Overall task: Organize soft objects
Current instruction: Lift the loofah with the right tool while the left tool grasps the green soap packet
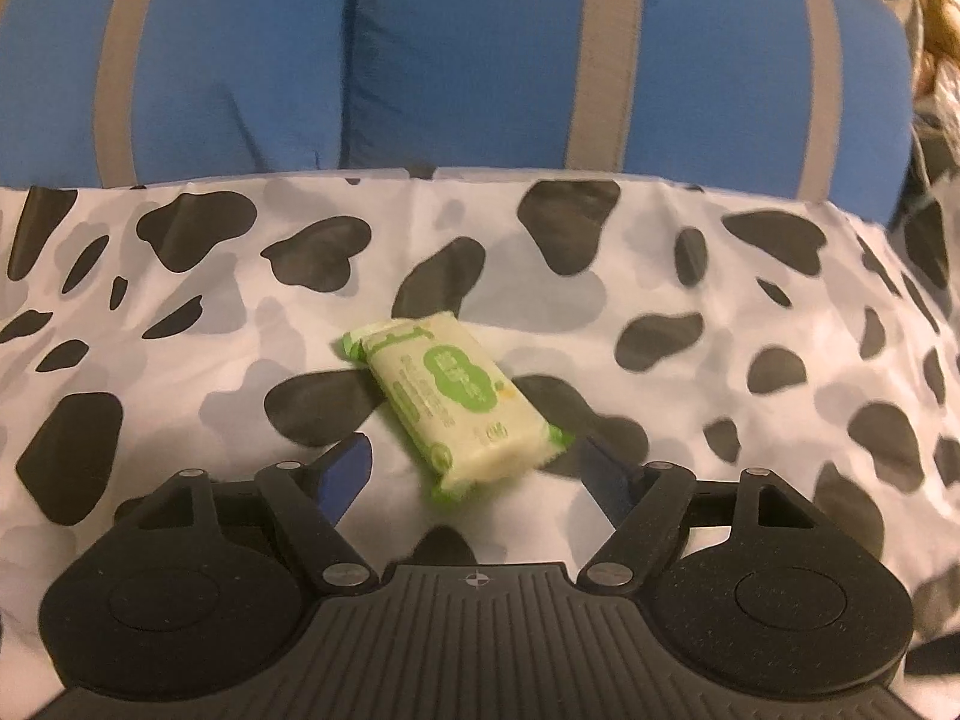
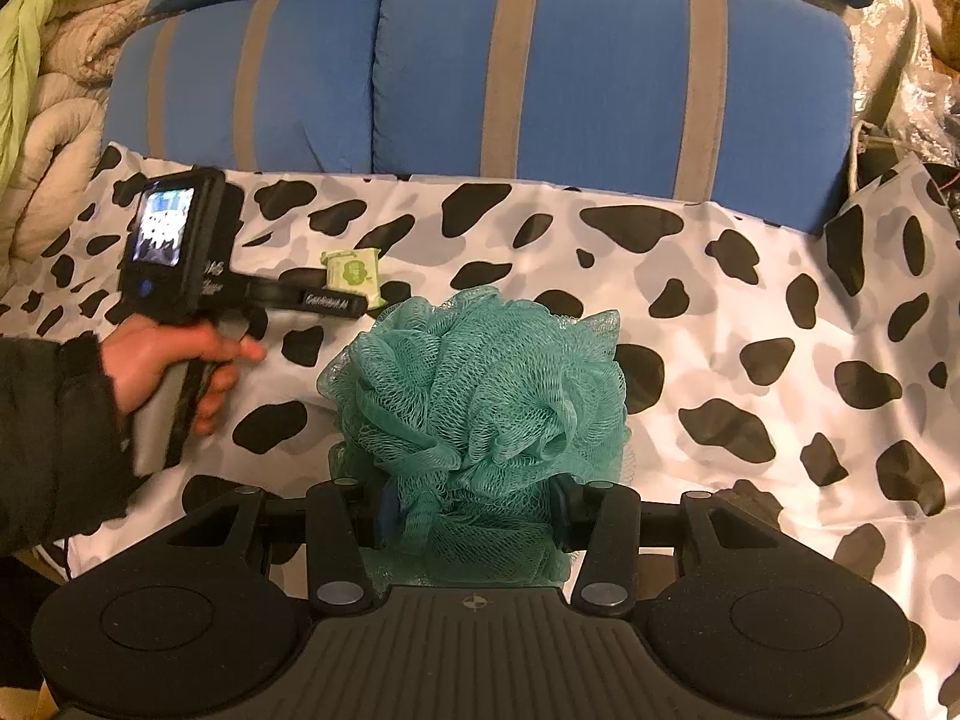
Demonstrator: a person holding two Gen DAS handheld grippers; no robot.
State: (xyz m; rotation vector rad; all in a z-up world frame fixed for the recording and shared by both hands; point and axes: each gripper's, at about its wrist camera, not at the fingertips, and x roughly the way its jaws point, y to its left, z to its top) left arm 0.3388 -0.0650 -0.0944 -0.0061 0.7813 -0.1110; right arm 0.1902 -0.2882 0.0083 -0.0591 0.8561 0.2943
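Note:
A green and cream wet-wipes pack [image 1: 453, 399] lies flat on the cow-print sheet [image 1: 690, 276]. My left gripper [image 1: 474, 468] is open, its blue fingers apart on either side of the pack's near end, not closed on it. In the right wrist view the pack [image 2: 354, 273] lies just beyond the left gripper's tips [image 2: 336, 300]. My right gripper [image 2: 471, 513] is shut on a teal mesh bath pouf [image 2: 480, 396], which bulges out in front of the jaws and hides part of the sheet [image 2: 750, 312].
Blue cushions with grey stripes [image 1: 480, 54] stand along the back of the sheet, and they show in the right wrist view [image 2: 600, 72]. Beige and green bedding [image 2: 48, 60] is piled at the left. Clutter and a brown plush [image 2: 942, 18] sit at the right.

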